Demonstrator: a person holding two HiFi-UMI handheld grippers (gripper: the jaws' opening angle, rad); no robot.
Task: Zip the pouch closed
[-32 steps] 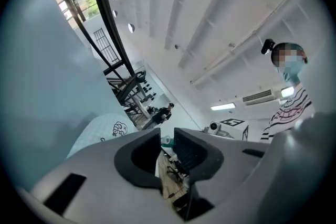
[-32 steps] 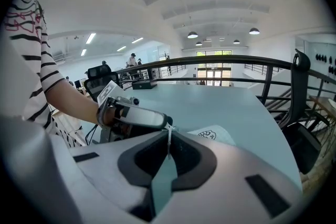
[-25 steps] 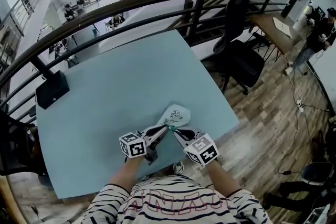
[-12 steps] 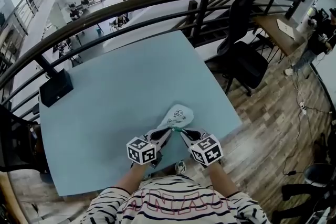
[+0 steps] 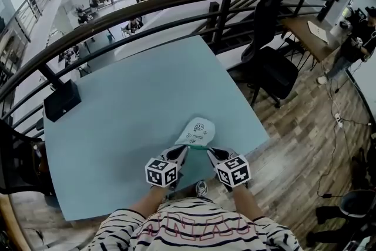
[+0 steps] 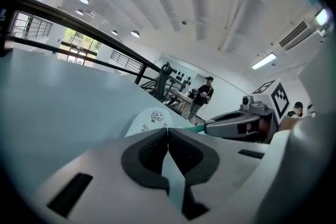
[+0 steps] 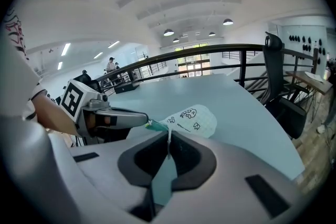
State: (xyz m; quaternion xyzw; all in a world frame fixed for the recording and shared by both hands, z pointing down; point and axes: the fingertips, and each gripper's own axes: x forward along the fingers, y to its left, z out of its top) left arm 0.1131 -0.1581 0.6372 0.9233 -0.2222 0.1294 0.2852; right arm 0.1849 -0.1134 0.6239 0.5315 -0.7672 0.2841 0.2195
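A white pouch (image 5: 195,131) printed with small cartoon figures lies flat on the pale blue table (image 5: 135,91) near its front edge. Its green zip edge (image 5: 198,147) faces me. My left gripper (image 5: 184,150) is shut on the pouch's near left corner, seen from the right gripper view as a grey tip (image 7: 143,122) pinching the green edge. My right gripper (image 5: 209,150) is shut on the thin white zipper pull (image 7: 168,136). In the left gripper view the pouch (image 6: 152,117) lies just past the shut jaws, and the right gripper (image 6: 209,126) meets the green strip.
A black box (image 5: 60,100) sits at the table's far left corner. A dark curved railing (image 5: 176,3) runs behind the table. A black office chair (image 5: 273,70) stands to the right on the wooden floor. The table's front edge (image 5: 176,197) is right under my hands.
Both grippers have drawn slightly nearer to me. The right one has shifted a little to the right, and more of the green zip edge shows between the two tips.
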